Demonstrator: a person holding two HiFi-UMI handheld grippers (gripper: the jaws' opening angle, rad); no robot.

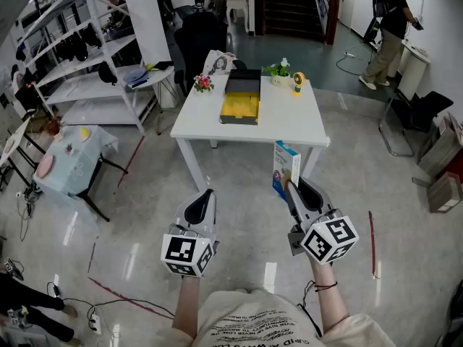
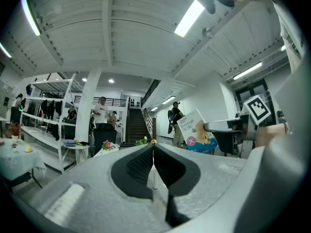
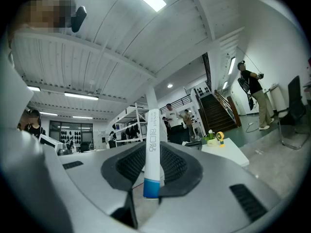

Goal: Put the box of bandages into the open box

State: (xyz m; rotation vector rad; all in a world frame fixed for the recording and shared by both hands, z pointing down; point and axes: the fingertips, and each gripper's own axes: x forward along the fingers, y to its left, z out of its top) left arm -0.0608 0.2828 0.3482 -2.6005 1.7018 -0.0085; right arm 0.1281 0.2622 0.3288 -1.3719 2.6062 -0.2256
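Forearms point(image 1: 325, 303) extend, right hand-held gripper point(image 1: 291, 186) clamping bandage box point(image 1: 283, 165).

We're in a big open lab hall: a polished floor point(image 1: 239, 215) marked with red tape point(image 1: 372, 244), cables point(image 1: 27, 219) trailing across it, and white shelving point(image 1: 79, 49) loaded with gear on the left. A staircase point(image 1: 289, 6) rises at the back and a white table point(image 1: 289, 125) stands mid-floor. Over on the right a person point(image 1: 391, 31) works at a side station.
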